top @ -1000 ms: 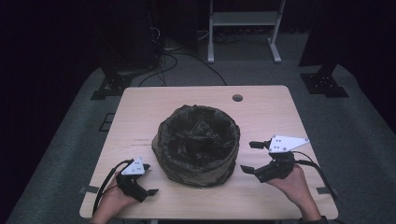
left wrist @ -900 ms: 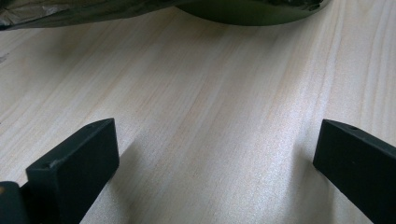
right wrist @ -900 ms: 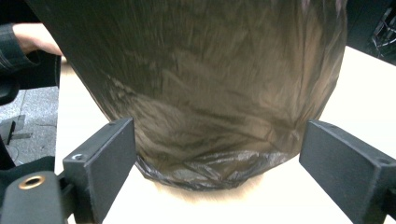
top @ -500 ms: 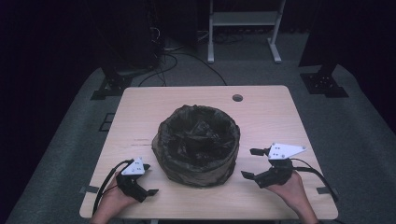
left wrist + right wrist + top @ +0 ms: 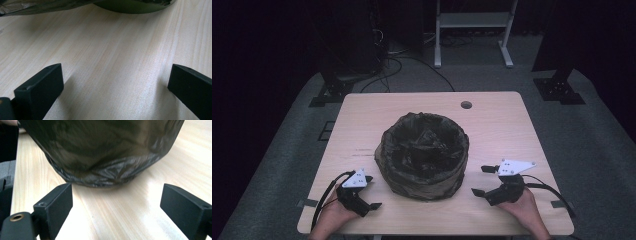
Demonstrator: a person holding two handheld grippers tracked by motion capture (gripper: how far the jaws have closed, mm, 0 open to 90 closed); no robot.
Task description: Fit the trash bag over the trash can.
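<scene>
Two claws spread wide and empty beside the round bin lined with a dark crinkled plastic bag [image 5: 422, 155], mid-way across the pale wooden bench [image 5: 362, 120]. Right claw [image 5: 484, 180] now lower and nearer the bench edge than a second ago; left claw [image 5: 371, 192] unmoved. Probably settling before reaching for the bag.

A pale wooden table [image 5: 362, 120] carried a bin [image 5: 422, 155] lined with a dark bag at its middle.
</scene>
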